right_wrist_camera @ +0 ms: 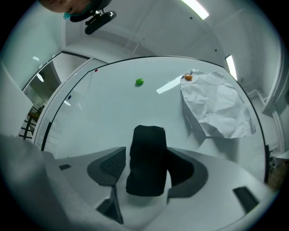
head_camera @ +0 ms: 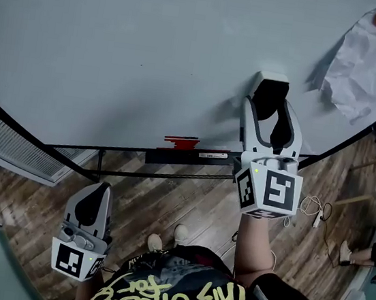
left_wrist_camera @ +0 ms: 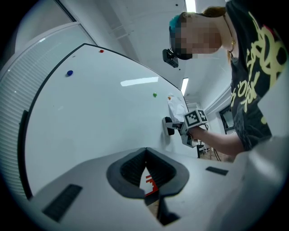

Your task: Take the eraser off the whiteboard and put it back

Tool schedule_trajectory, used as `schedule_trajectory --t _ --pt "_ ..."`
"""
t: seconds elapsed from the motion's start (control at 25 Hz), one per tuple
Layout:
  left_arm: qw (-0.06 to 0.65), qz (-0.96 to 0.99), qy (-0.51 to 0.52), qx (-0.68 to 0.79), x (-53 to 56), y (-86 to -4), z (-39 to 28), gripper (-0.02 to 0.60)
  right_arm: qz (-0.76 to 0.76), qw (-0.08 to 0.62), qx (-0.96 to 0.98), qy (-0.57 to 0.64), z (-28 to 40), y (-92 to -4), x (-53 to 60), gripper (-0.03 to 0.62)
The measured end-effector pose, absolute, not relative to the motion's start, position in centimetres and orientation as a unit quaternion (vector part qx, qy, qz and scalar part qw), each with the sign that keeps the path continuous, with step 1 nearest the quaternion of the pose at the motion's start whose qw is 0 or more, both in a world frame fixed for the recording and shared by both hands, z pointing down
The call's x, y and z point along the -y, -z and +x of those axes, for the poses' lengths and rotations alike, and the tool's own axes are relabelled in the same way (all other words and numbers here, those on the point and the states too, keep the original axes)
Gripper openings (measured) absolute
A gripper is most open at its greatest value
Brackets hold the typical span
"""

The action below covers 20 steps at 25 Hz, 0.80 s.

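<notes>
Loosely, a black, blocky eraser (right_wrist_camera: 146,153) stands between the right gripper's (right_wrist_camera: 145,168) wide-spread jaws, bare whiteboard (right_wrist_camera: 104,113) around; left gripper (left_wrist_camera: 146,170) closed, empty.

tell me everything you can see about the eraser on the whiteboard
The eraser is a black oblong block with rounded corners and a matte, felt-like look. The head view shows a white part at its far end. It sits against the whiteboard, long side upright, below and left of the crumpled paper. It stands between the wide-open jaws of the right gripper. A gap shows at one pad, and contact at the other cannot be told.
</notes>
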State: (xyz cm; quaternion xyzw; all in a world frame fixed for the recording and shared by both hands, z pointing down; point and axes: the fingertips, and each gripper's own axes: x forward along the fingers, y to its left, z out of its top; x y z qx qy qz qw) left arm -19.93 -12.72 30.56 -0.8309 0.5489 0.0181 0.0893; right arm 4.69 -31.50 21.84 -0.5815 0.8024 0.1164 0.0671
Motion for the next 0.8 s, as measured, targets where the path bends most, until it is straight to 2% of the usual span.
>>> schedule_trajectory --t 0.8 --pt "0.092 -0.826 -0.008 -0.556 12.1 -30.5 -21.1 0.008 -0.603 0.059 -0.787 -0.116 4.6 -22.1 33.7 0.264"
